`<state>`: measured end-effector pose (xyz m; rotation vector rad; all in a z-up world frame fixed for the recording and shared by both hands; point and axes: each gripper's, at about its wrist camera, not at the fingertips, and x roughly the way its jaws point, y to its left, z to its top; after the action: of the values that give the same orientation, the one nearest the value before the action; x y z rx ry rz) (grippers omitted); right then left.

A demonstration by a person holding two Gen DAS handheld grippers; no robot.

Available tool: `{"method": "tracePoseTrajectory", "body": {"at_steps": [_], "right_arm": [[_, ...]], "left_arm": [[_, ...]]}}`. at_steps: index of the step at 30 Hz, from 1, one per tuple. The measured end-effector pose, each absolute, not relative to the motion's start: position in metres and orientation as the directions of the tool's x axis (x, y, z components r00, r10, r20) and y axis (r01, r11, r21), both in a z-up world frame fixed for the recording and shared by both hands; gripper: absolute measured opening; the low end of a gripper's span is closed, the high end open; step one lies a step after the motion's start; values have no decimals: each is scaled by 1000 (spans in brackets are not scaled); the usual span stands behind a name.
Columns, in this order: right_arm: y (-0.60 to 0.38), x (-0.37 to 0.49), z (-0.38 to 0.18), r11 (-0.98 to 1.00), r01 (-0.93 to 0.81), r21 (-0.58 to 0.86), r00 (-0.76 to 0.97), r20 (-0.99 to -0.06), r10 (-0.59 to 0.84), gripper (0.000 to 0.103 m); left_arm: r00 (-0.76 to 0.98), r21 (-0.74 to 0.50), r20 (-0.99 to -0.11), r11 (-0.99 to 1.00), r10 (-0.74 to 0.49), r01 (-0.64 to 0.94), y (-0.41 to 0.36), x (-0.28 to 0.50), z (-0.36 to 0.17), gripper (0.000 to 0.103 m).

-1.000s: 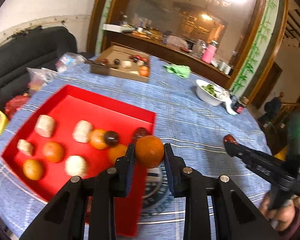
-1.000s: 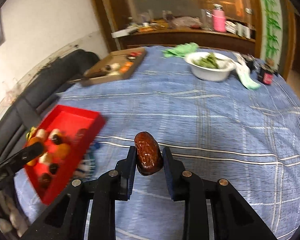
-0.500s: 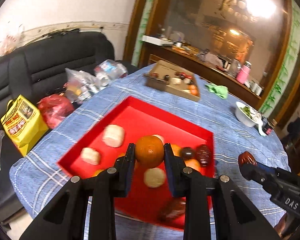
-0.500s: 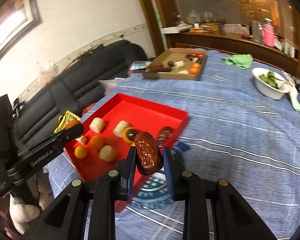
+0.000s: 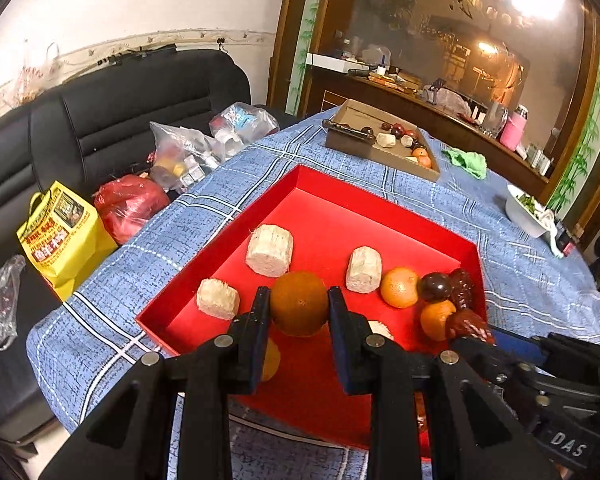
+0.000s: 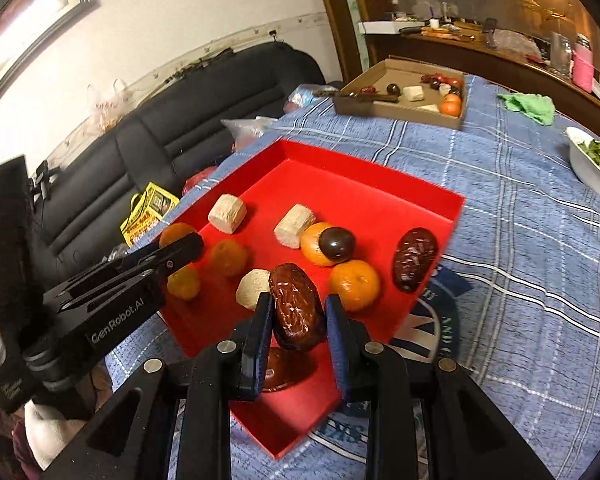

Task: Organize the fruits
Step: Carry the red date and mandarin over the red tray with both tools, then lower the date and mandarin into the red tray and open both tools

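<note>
a: far left, what's off the surface?
b: a black sofa with a yellow bag, a red bag and clear plastic bags leaning on it.

a: and on the surface itself?
b: a blue checked cloth covers it. the red tray sits near its left edge. in the tray, from the left: pale cut chunks, then an orange fruit, a dark round fruit touching it, and a red date by the right wall.

a: the left claw?
b: clamped on an orange, held above the tray's near part, pads pressing both sides.

a: the right claw?
b: closed on a wrinkled brown date, hanging over the tray's near right corner, just in front of another orange fruit. in the left wrist view its tip shows at the tray's right edge.

a: farther back?
b: a cardboard box with more fruit, well apart from the tray. right of it a green cloth, then a white bowl with greens at the far right.
</note>
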<state>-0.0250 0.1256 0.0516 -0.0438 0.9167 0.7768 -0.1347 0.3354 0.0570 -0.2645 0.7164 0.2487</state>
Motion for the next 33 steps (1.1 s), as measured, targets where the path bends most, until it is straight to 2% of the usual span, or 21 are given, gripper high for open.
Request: {"method": "tracePoseTrajectory", "body": {"at_steps": [5, 10, 16, 24, 33], "right_arm": [[146, 0, 47, 749, -626, 217, 378, -755, 535, 29], [145, 32, 51, 815, -566, 123, 482, -752, 449, 29], [127, 23, 63, 798, -571, 192, 463, -727, 507, 29], [137, -5, 51, 753, -610, 248, 387, -736, 556, 29], [138, -12, 45, 754, -604, 258, 382, -737, 558, 30]], "left_arm": [[721, -160, -682, 939, 119, -306, 337, -132, 54, 27], [721, -157, -683, 940, 119, -303, 337, -133, 55, 27], [716, -148, -688, 942, 121, -301, 335, -128, 53, 27], [718, -122, -682, 946, 141, -301, 329, -128, 58, 27], [721, -85, -671, 947, 175, -308, 327, -128, 60, 27]]}}
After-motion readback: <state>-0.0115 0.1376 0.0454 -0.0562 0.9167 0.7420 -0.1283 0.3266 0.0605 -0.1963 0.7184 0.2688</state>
